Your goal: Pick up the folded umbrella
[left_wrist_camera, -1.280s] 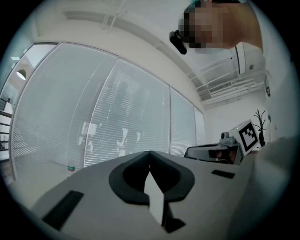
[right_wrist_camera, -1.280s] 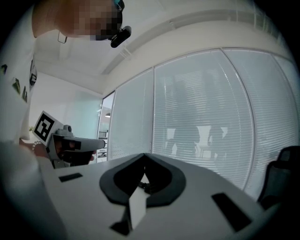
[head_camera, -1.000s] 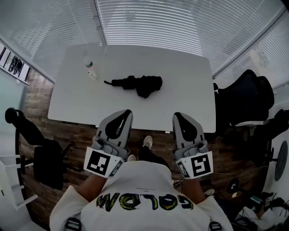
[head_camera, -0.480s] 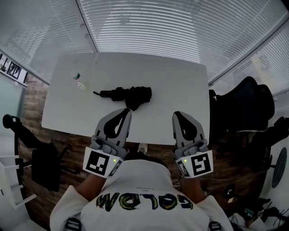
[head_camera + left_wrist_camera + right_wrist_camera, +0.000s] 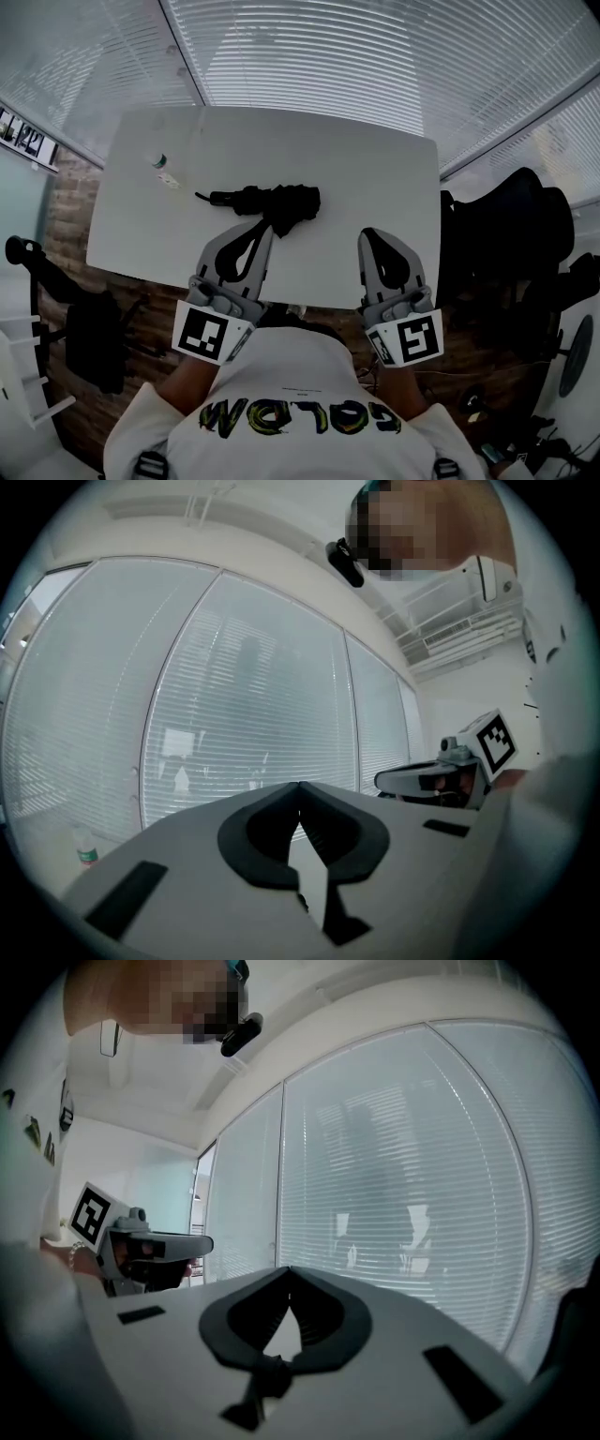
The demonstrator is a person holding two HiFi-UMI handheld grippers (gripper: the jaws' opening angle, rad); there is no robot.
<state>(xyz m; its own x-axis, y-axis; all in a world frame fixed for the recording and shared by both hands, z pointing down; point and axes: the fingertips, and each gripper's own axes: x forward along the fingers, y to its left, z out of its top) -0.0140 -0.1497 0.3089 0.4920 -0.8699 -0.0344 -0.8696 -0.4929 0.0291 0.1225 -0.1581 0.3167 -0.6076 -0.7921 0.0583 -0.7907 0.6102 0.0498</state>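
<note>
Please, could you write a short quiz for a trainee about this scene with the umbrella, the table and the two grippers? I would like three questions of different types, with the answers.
1. True or false: the right hand-held gripper holds the folded umbrella.
2. What is near the far left corner of the white table? A) a small bottle B) a mug C) a laptop
3. Fill in: the jaws of the left hand-held gripper are ____ (open or shut).

Key: 1 false, the folded umbrella lies on the white table; 2 A; 3 shut.
</note>
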